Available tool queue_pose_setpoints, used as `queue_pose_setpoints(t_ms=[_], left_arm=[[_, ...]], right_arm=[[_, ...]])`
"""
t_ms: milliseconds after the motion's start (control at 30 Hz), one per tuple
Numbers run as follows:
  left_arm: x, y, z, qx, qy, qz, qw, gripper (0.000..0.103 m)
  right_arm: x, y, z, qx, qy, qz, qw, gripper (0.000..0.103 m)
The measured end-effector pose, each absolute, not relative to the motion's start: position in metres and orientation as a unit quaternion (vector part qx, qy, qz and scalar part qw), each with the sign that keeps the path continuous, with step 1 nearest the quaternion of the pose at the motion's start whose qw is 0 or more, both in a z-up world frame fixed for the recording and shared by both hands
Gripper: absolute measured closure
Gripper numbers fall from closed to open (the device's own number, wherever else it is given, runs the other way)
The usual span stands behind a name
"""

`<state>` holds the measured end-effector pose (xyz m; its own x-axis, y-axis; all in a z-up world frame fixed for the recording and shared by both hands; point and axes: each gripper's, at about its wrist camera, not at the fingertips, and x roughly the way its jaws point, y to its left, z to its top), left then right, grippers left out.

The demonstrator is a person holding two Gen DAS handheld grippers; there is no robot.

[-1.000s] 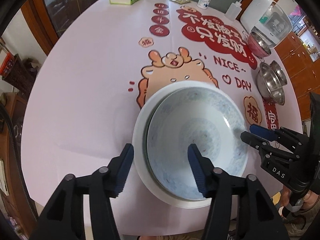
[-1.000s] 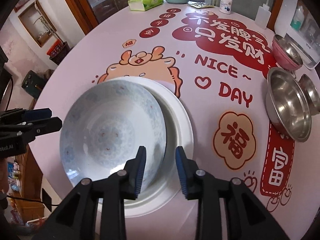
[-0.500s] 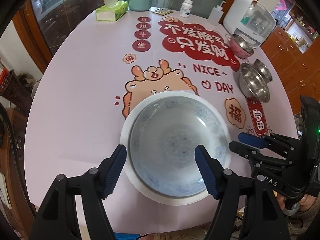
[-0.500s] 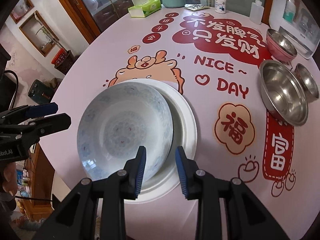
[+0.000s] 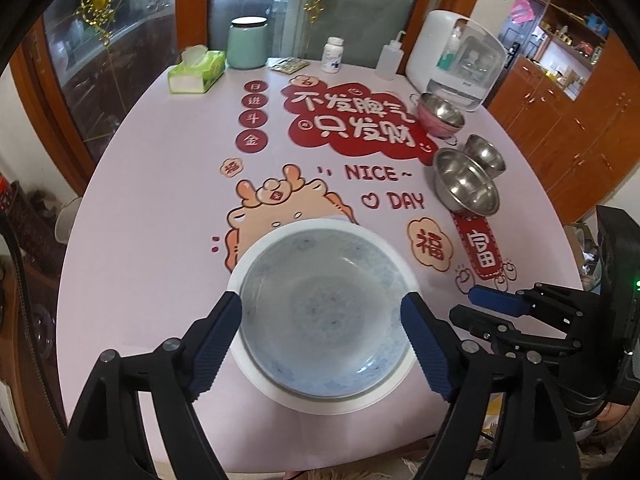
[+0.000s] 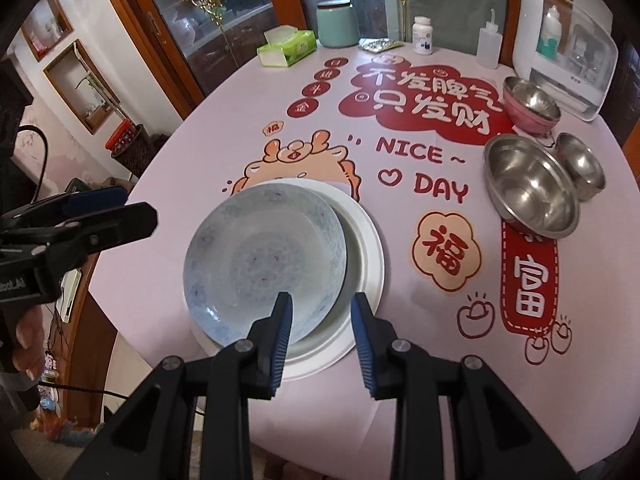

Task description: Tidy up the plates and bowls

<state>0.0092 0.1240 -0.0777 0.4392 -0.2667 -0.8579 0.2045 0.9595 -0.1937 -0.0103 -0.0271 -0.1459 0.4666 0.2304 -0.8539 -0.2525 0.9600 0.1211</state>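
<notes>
Both grippers are matte black plastic with silver screw heads at the joints. The left gripper [image 5: 322, 344] and right gripper [image 6: 322, 334] carry ribbed blue pads [image 5: 424, 352] on their fingers. White lettering [image 6: 12, 285] marks the left gripper's side.

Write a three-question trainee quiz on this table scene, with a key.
1. True or false: the blue-patterned plate sits centred on the white plate.
2. Which is open wider: A) left claw B) right claw?
3. Fill in: the pink bowl has a ____ bowl nested inside.

Key: 1 false, it sits off-centre, toward the left claw's side. 2 A. 3 steel.
</notes>
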Motion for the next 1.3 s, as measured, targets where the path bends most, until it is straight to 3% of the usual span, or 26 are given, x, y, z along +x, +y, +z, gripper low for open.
queue_pose_setpoints(t_ms=[133, 267, 433, 900, 1300], left_arm=[[0.008, 0.118, -0.075, -0.027, 0.506, -0.151, 0.849, 0.019], [0.009, 0.115, -0.071, -0.039, 0.501, -0.158, 0.850, 0.019], [0.022, 0.104, -0.068, -0.046, 0.508, -0.151, 0.847, 0.018], [0.107, -0.032, -0.071, -0.018, 0.520, -0.175, 0.836, 0.018], [0.192, -0.086, -0.148, -0.042, 0.586, -0.135, 0.798, 0.018]], right_arm=[[-0.017, -0.030, -0.132, -0.012, 0.484, 0.138, 0.864, 0.072], [-0.017, -0.037, -0.119, -0.011, 0.471, 0.134, 0.872, 0.063], [-0.009, -0.064, -0.101, 0.013, 0.443, 0.116, 0.889, 0.063], [0.037, -0.238, -0.110, 0.107, 0.444, 0.000, 0.889, 0.062], [0.101, -0.323, -0.157, 0.162, 0.495, 0.004, 0.854, 0.062]])
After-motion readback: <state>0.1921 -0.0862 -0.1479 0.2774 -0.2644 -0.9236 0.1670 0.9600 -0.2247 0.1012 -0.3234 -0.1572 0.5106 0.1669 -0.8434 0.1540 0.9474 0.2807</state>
